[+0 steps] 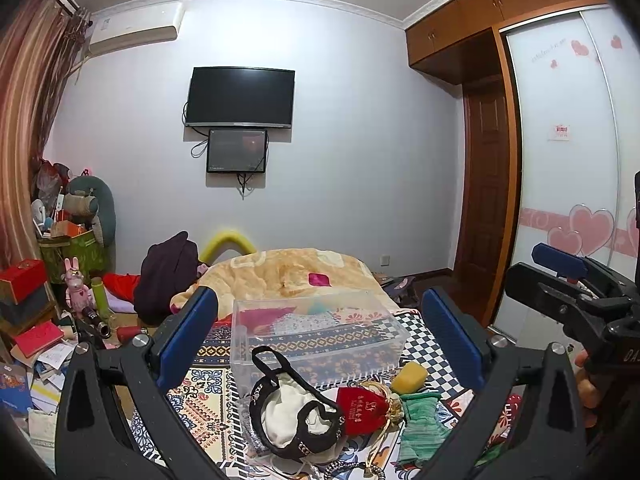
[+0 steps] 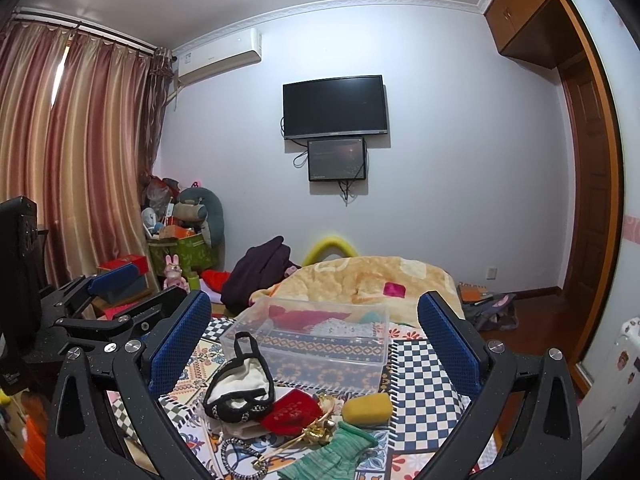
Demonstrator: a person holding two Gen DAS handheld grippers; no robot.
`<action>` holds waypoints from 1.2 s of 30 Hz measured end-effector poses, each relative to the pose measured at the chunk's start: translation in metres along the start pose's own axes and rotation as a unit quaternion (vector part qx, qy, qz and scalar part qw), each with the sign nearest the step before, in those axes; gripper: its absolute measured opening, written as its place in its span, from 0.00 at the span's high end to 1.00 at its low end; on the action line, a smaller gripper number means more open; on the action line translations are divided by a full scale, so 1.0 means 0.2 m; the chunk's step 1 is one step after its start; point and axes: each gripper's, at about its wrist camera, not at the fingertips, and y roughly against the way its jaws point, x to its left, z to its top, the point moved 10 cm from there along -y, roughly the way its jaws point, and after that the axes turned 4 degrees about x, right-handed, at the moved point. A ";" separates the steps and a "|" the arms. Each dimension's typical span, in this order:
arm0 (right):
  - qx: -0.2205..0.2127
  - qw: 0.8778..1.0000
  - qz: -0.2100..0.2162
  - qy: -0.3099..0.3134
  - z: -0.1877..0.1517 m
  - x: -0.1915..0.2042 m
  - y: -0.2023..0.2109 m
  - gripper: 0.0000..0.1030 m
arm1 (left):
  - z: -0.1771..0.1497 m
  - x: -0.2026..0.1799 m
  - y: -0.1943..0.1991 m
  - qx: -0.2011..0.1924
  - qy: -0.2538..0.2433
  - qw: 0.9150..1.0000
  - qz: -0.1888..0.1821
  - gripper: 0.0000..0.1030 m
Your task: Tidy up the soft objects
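Both your left gripper [image 1: 320, 344] and right gripper [image 2: 316, 344] hang released; next, grasp the near black-trimmed white fabric pouch [image 1: 294, 416] for the far clear plastic box [image 1: 320, 332].

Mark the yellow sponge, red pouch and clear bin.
yellow sponge [image 2: 367, 408], right wrist view, top face.
red pouch [image 1: 360, 410], left wrist view, lettered front.
clear bin [image 2: 320, 364], right wrist view, near wall.

The clear plastic box [image 1: 316, 332] is open on top — nothing above it, center frame. Below it, the black-and-white pouch [image 1: 294, 412], red pouch [image 1: 358, 408], yellow sponge [image 1: 409, 376] and green cloth [image 1: 420, 428] crowd the bed [image 1: 424, 332] — touching or just beside each other.
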 end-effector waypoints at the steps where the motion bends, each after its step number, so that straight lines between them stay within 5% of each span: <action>1: 0.000 1.000 0.000 0.000 0.00 0.00 0.00 0.00 | 0.00 0.00 0.00 0.000 0.000 1.000 -0.001 0.00; 36: 0.000 1.000 0.000 -0.001 -0.02 0.00 0.00 0.00 | 0.00 0.00 0.01 -0.001 0.006 1.000 -0.009 0.00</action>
